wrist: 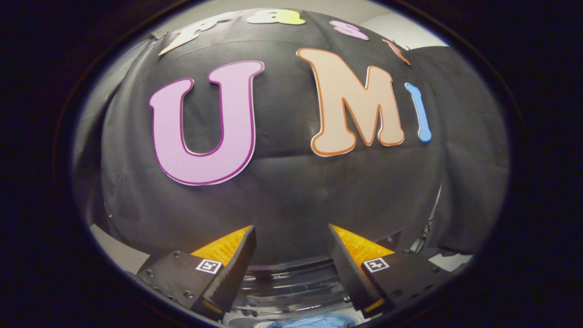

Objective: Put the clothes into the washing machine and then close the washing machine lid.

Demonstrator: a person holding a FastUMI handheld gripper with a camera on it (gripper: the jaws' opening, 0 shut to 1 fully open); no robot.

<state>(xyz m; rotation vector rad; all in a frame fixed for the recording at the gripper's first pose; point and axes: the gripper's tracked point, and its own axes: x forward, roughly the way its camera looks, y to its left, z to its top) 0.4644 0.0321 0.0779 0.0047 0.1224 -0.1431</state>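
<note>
My gripper [291, 230] stands open, its two fingers spread wide with nothing between them, pointing at the booth's black cloth wall. Below and between the fingers I see the washing machine [291, 284], its clear curved lid or rim reflecting light. At the very bottom, under the fingers, a patch of blue clothing [314, 321] shows inside the machine's round opening. The rest of the machine is hidden beneath the fingers.
The black cloth wall [291, 200] rises close behind the machine. A pale surface [116, 250] lies to the left of the fingers, and cables [423, 237] with a white object [448, 262] sit to the right.
</note>
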